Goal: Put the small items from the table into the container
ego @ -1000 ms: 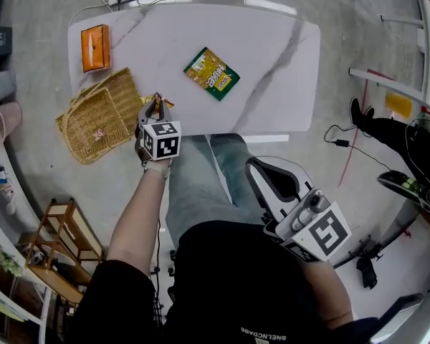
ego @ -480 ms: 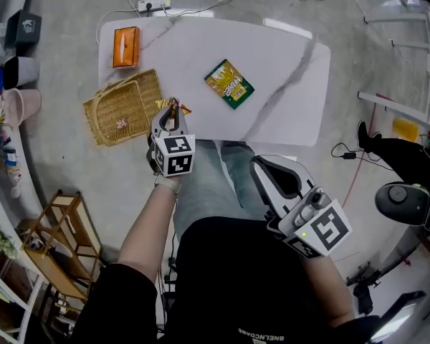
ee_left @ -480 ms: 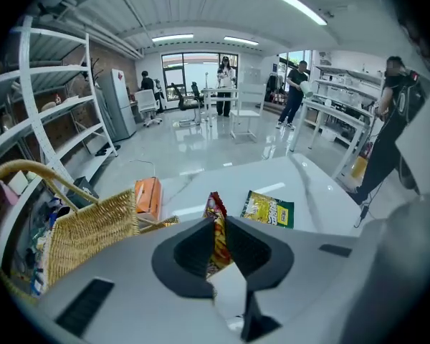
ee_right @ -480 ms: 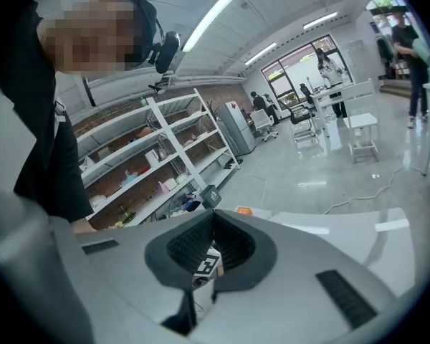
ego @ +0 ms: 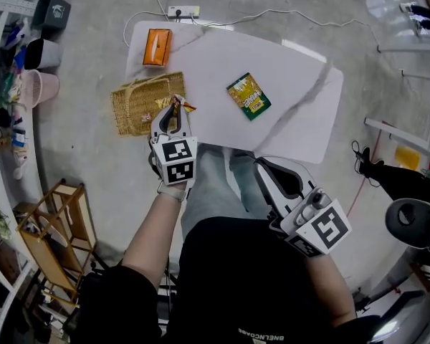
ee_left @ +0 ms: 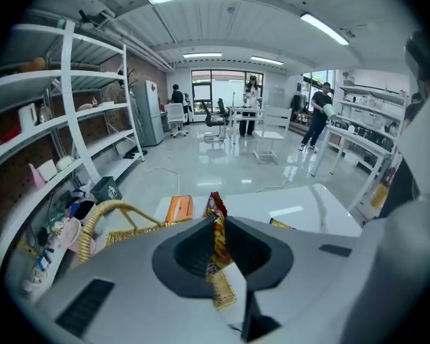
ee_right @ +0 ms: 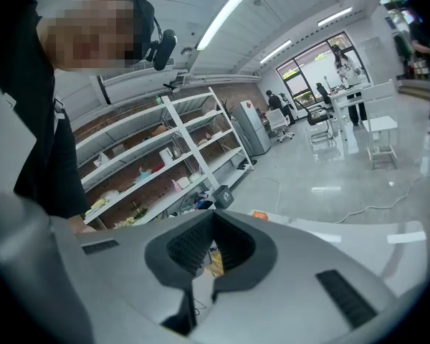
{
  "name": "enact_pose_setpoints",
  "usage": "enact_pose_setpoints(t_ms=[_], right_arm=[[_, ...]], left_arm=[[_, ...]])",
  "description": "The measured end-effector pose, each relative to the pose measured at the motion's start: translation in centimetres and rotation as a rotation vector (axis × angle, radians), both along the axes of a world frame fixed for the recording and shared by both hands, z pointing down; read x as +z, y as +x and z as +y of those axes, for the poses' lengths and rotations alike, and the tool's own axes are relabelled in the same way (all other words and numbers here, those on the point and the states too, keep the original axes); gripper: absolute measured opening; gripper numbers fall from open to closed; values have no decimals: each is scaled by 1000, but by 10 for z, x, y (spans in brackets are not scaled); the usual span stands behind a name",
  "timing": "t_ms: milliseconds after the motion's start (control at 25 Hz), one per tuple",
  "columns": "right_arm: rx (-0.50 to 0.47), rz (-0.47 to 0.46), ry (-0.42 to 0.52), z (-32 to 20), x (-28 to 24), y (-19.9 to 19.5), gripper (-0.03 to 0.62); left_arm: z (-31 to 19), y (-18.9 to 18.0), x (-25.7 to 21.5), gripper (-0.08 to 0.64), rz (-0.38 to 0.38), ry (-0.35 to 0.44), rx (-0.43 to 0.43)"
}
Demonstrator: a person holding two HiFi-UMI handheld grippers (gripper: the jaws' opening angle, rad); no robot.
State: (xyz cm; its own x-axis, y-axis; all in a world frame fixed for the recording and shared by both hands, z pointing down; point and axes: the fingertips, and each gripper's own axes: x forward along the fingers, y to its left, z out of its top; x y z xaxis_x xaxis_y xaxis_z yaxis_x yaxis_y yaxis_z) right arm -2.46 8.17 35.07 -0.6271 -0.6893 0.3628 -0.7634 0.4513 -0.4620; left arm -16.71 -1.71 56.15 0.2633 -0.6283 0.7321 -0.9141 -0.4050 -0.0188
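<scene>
Left forearm stretched forward, left gripper [ego: 174, 107] held high, aimed forward and down at the near-left edge of the white marble-look table [ego: 294, 84]. Jaws nearly together, pinching a crinkled red-and-yellow snack wrapper [ee_left: 216, 242]; wrapper standing on edge between the pads, top end poking past the tips. In head view, wrapper [ego: 184, 107] up in the air just beside the near right corner of the woven wicker basket with arched handle [ego: 138, 102]; not in it. Right forearm bent close to the body, right gripper [ego: 265, 169] over the lap, short of the table edge, pointing forward and slightly down. Pads pressed together, nothing between them in the right gripper view [ee_right: 213, 219]. Still on the tabletop: green-and-yellow flat snack packet [ego: 249, 96] near the middle, well apart from the basket; orange rectangular box [ego: 157, 46] at the far-left corner, just beyond the basket. Off the table: white power strip [ego: 183, 11] on the floor past the far edge, wooden shelf rack [ego: 54, 221] down left.
</scene>
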Motion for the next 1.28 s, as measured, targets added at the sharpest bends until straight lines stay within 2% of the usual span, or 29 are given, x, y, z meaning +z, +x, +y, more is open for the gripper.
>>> enact_pose_setpoints(t_ms=[280,560,1040,1280], right_arm=[[-35,-7,1,-7,-10,-16,9],[-65,9,6,-14,-6,-30,9],[-62,34,-26,-14,3,-37,9],[-70,47,-24,-10,7,-36,9]], left_arm=[[-4,-38,-12,51,-11,-16,-127],[-3,-56,0,52,2,-67,-196],[-6,-58,23,52,29,-99,-201],[-8,-54,21,54,45,-74,-184]])
